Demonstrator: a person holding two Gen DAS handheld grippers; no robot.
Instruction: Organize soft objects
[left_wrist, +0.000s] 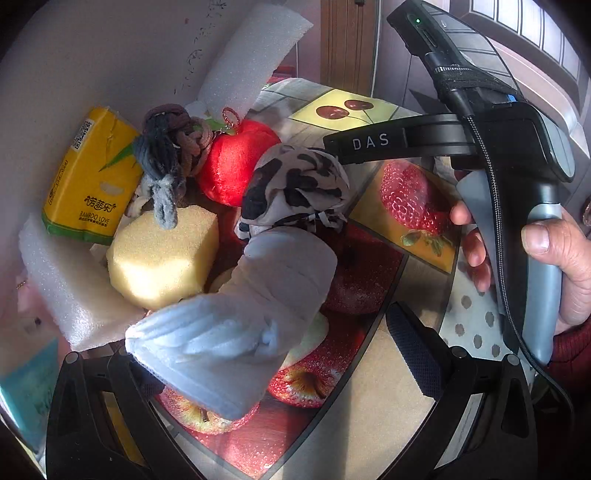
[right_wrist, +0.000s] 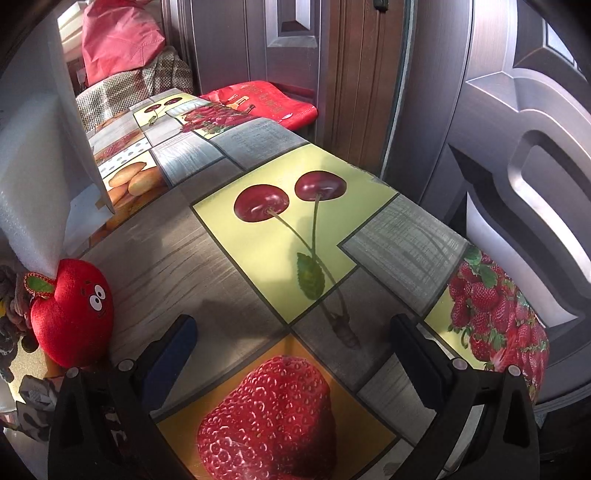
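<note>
In the left wrist view a rolled white-grey towel (left_wrist: 243, 332) lies between my left gripper's (left_wrist: 277, 354) wide-open fingers, against the left finger. Behind it sit a black-and-white patterned cloth bundle (left_wrist: 295, 188), a yellow sponge (left_wrist: 162, 258), a red plush apple (left_wrist: 236, 166), a grey and brown knotted rope toy (left_wrist: 166, 162), a yellow tissue pack (left_wrist: 88, 177) and white foam pieces (left_wrist: 70, 295). My right gripper (right_wrist: 291, 354) is open and empty over the fruit-print tablecloth (right_wrist: 229, 273); its body shows in the left wrist view (left_wrist: 517, 155). The plush apple (right_wrist: 74, 314) sits at its left.
A tall white foam sheet (left_wrist: 251, 55) leans at the back of the pile and also shows in the right wrist view (right_wrist: 33, 177). A door (right_wrist: 517, 147) stands beyond the table's right edge. A red cushion (right_wrist: 266, 99) and red bag (right_wrist: 118, 40) lie beyond the far end.
</note>
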